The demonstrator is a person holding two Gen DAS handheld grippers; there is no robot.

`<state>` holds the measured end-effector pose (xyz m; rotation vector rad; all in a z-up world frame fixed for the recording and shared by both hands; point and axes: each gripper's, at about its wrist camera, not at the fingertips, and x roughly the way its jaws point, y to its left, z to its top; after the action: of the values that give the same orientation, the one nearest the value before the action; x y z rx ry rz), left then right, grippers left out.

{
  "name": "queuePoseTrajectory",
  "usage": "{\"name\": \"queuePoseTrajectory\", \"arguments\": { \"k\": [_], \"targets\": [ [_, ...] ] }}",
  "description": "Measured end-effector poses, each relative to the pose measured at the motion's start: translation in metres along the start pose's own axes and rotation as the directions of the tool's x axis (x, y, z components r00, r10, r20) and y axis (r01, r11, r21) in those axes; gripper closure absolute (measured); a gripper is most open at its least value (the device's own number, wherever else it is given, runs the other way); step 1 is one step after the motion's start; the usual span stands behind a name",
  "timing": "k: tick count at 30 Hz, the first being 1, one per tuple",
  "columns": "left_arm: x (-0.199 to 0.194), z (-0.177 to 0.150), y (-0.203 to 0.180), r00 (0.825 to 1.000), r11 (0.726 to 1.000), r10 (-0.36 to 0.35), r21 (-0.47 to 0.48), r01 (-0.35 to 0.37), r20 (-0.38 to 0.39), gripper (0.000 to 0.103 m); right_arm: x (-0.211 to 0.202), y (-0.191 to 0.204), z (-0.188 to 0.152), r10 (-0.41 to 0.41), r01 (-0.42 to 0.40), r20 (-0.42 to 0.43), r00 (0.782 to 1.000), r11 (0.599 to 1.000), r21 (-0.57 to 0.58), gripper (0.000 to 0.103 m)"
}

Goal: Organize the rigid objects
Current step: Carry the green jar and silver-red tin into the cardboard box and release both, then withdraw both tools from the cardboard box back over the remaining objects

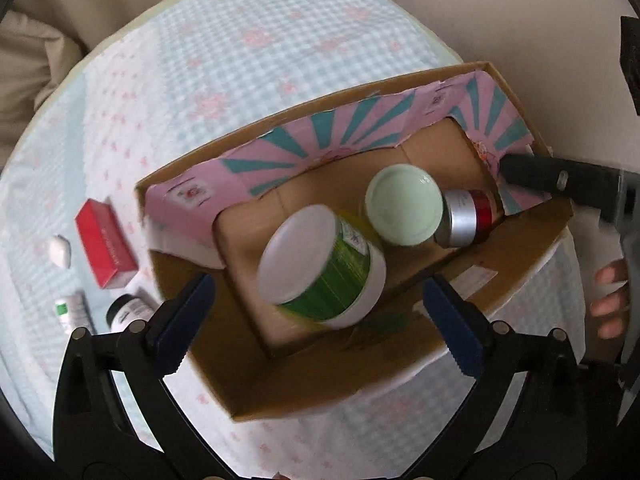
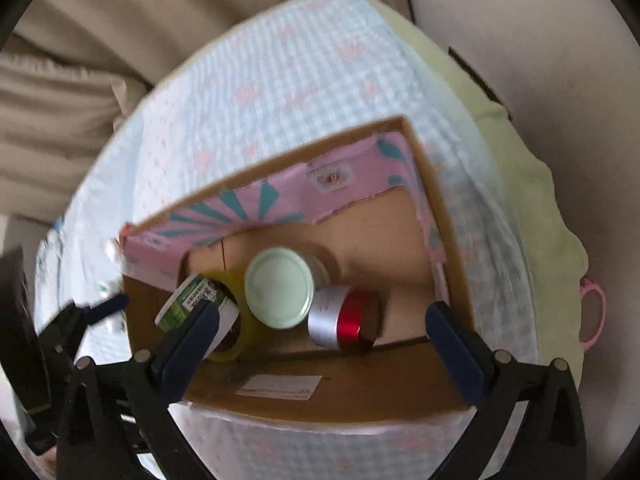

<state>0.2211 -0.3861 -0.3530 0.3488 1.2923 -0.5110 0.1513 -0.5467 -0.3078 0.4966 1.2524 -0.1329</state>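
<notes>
A cardboard box [image 1: 532, 240] with pink and teal lining stands on the checked tablecloth. Inside it lie a green tub with a white lid [image 1: 320, 268], a jar with a pale green lid [image 1: 404, 204] and a silver and red tin [image 1: 468, 216]. My left gripper [image 1: 320, 320] is open and empty above the box, over the green tub. My right gripper [image 2: 324, 332] is open and empty above the box [image 2: 424, 184], over the pale green lid [image 2: 280, 288] and the silver and red tin [image 2: 344, 320]. The green tub [image 2: 192, 300] lies by its left finger.
A red carton [image 1: 106, 248], a small white object [image 1: 60, 250], a tube [image 1: 74, 312] and a dark-capped bottle [image 1: 128, 312] lie on the cloth left of the box. Beige cushions lie beyond the round table. A pink ring [image 2: 592, 312] hangs at the table's right.
</notes>
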Motion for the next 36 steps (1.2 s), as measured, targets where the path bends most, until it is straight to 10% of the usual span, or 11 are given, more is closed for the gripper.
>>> {"name": "queuePoseTrajectory", "arguments": {
  "k": [19, 36],
  "targets": [
    [-0.053, -0.014, 0.021, 0.998, 0.998, -0.002, -0.070, 0.006, 0.059, 0.000, -0.035, 0.019, 0.000, -0.065, 0.065, 0.030, 0.997, 0.998, -0.020, 0.000],
    [-0.195, -0.094, 0.098, 0.973, 0.971, 0.075, -0.239, -0.022, 0.217, 0.000, -0.134, 0.125, -0.035, -0.092, 0.118, 0.141, 0.986, 0.974, -0.192, 0.000]
  ]
}}
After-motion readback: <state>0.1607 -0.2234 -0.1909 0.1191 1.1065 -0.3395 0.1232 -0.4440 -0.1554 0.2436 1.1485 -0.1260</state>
